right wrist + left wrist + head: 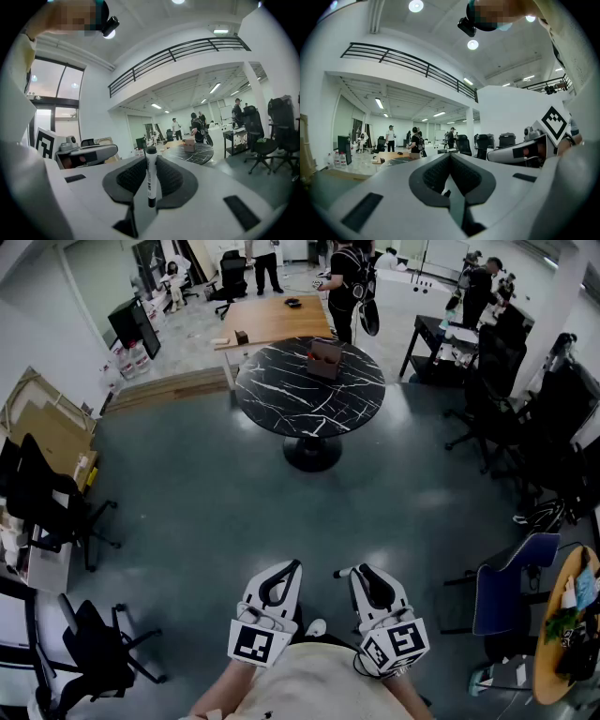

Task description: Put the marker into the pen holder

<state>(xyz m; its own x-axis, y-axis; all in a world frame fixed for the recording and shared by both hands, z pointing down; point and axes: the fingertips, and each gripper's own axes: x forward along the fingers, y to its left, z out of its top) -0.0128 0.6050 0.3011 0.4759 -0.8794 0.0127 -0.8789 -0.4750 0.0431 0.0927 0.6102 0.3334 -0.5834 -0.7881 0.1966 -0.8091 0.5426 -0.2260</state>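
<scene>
Marker (150, 180) clamped in right gripper (151, 161), plain only in its own view.

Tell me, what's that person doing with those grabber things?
A person holds a gripper in each hand, close to the body. The right gripper is clamped on a marker, upright between its jaws. The left gripper is shut and empty. A round black table with a small box on it stands ahead across the floor, out of reach for now.
</scene>
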